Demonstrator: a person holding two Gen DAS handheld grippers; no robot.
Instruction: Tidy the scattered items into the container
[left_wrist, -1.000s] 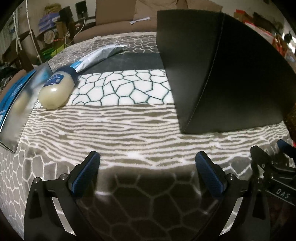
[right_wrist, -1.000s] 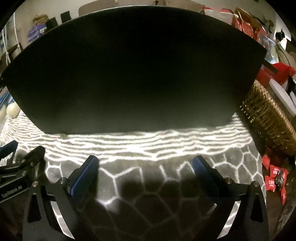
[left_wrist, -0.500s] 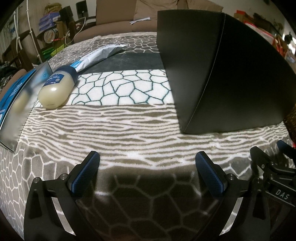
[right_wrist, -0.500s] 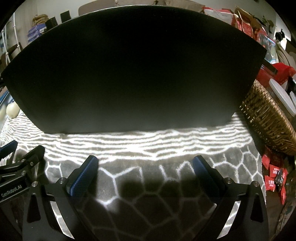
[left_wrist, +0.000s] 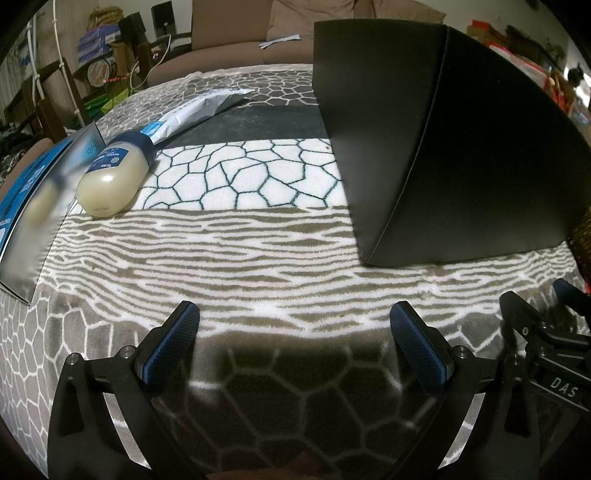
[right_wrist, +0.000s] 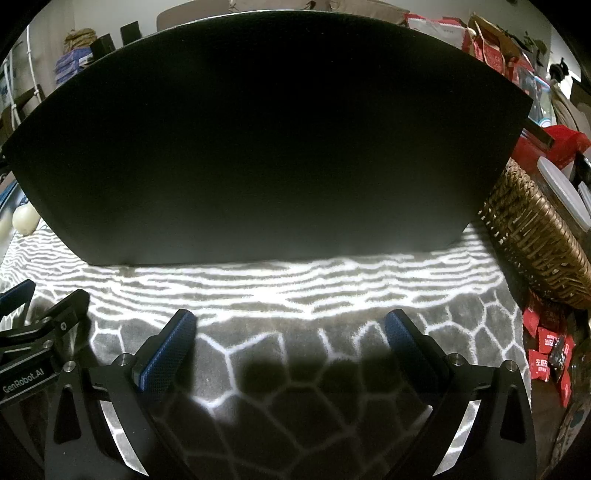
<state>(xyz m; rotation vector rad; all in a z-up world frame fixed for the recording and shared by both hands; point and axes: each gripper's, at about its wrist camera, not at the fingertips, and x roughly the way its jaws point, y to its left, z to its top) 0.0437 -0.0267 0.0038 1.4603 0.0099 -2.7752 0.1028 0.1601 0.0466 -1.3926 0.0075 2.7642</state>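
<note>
A black box (left_wrist: 461, 147), tall and matte with a sharp vertical corner edge, is standing upright on a patterned fleece blanket (left_wrist: 258, 236); in the right wrist view its broad dark wall (right_wrist: 266, 140) is filling most of the frame.

To its left, well apart, a cream-filled jar with a dark blue cap (left_wrist: 112, 177) is lying on its side, its base pointing toward the camera and its cap pointing away. A white and blue tube (left_wrist: 195, 110) is lying just beyond the cap, its long axis running away and to the right. A flat blue carton (left_wrist: 26, 206) is sitting at the blanket's left edge, just beside the jar.

A woven wicker basket (right_wrist: 532, 236) is standing just to the right of the box, with red packets (right_wrist: 546, 347) lying below it.

The left gripper (left_wrist: 295, 336) is hovering with jaws spread wide and nothing between them; the right gripper (right_wrist: 290, 334) is likewise wide and empty.
</note>
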